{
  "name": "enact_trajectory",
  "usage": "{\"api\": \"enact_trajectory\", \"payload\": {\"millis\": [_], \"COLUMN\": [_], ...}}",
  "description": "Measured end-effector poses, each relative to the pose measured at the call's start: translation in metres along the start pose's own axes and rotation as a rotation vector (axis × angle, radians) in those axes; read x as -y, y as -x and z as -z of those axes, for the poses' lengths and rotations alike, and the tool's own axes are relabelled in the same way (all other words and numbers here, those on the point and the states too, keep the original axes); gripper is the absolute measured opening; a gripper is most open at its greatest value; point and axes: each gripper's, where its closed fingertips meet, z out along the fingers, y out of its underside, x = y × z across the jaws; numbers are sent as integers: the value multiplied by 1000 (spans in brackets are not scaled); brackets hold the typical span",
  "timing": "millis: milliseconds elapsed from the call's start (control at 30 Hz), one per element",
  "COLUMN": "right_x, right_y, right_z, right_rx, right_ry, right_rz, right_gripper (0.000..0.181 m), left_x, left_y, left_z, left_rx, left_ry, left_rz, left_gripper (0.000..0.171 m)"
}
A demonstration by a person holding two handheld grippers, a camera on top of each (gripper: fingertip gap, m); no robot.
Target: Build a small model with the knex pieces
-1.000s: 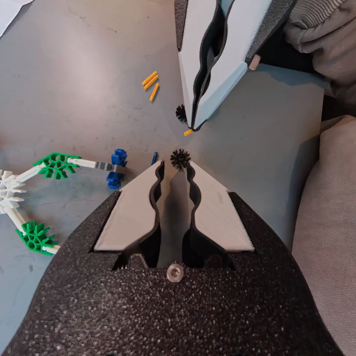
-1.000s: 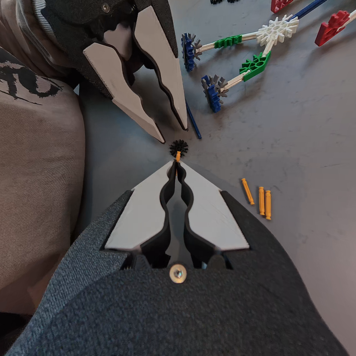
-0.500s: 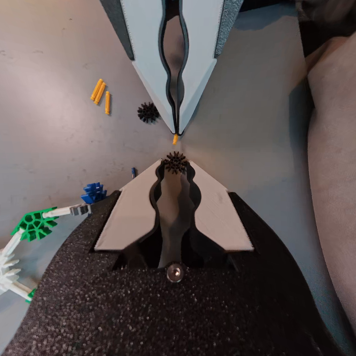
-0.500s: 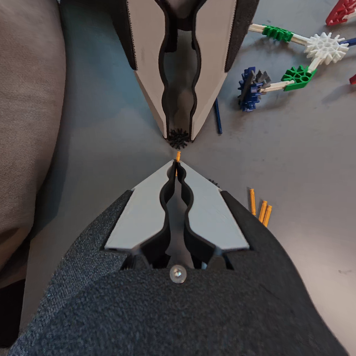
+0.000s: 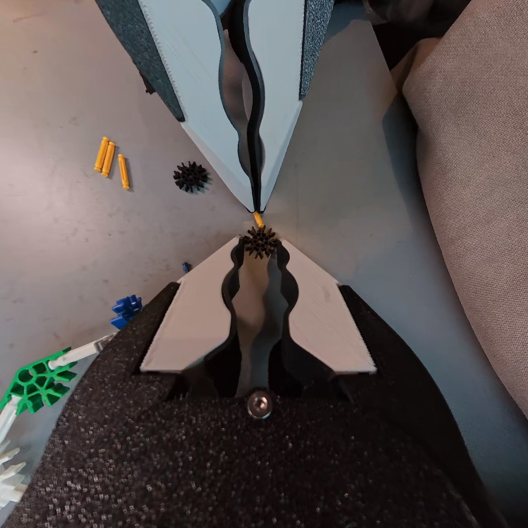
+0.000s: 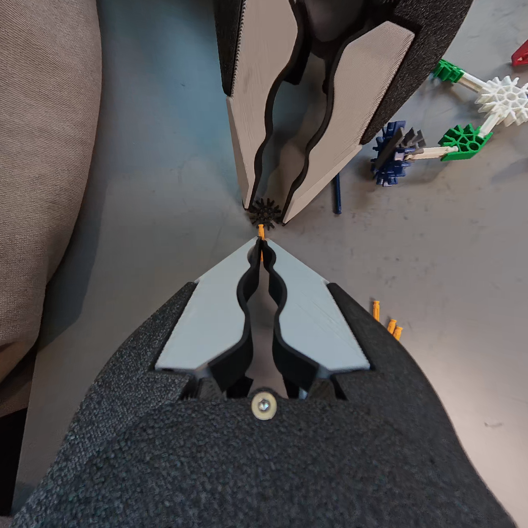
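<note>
The left gripper [image 5: 260, 243] pinched a black spoked connector [image 5: 260, 241] at its tips; opposite, the right gripper [image 6: 261, 239] clamped a yellow rod [image 6: 261, 231] — its end touching the connector's rim.

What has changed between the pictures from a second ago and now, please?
The left tongs were open with the black connector lying just ahead of them; they have closed on it. The two tongs swung round to face tip to tip, bringing the yellow rod in the right tongs up to the connector's rim. Unchanged: right tongs clamped on the rod; the three loose yellow rods lie beside the spare black connector.
</note>
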Motion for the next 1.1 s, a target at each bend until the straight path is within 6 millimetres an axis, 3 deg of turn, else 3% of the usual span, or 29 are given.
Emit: {"api": "enact_trajectory", "payload": {"millis": [1100], "right_x": [-1], "right_y": [-1], "right_z": [-1], "right_rx": [-23], "right_ry": [38], "right_rz": [1], "right_gripper": [1], "left_x": [0], "left_y": [-1], "left_z": [0], "left_rx": [96], "left_ry": [-41], "left_rz": [85], "left_gripper": [20]}}
